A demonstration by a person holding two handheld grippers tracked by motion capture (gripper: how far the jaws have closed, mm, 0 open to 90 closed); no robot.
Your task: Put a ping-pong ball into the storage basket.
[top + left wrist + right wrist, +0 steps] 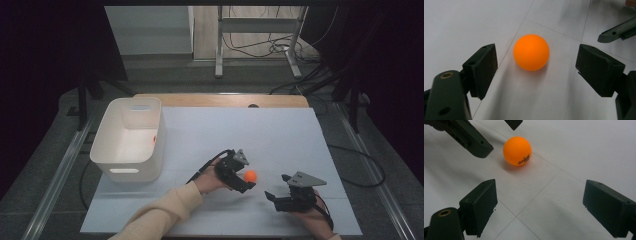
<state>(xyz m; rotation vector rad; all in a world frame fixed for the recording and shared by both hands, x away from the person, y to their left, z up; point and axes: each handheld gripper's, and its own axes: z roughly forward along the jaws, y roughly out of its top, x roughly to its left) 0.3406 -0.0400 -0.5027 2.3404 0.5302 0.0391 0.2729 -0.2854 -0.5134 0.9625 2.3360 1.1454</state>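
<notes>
High view first: an orange ball (250, 175) sits on the white table (280, 135), toward the near side and a little right of centre. The left gripper (246, 180) is right on it, held in a hand (209, 179) with a cream sleeve (160, 212) coming up from the bottom edge, and its jaws stand apart on either side of the ball. The right gripper (272, 194) rests low on the table just to the right of the ball, jaws pointing left toward it, with a grey three-cornered plate (306, 179) on top.

Left gripper view now, and what a look: the ball (531, 52) sits dead centre between the two black jaws, both spread wide, a clear gap of table on each side, nothing touching. The ball rests on the sheet with a soft shadow beneath it. At the upper right a jaw of the other gripper (616, 31) pokes in.

Right gripper view: its own jaws are wide apart too, with bare table (579, 150) between them. The ball (517, 151) lies ahead, beyond the jaw tips, small dark print on its side, too fine to read. The left gripper's jaws frame it from the top of that view.

Over at the far left of the table stands a white bin (131, 137), well apart from the ball, with a small orange spot on its inner wall.
</notes>
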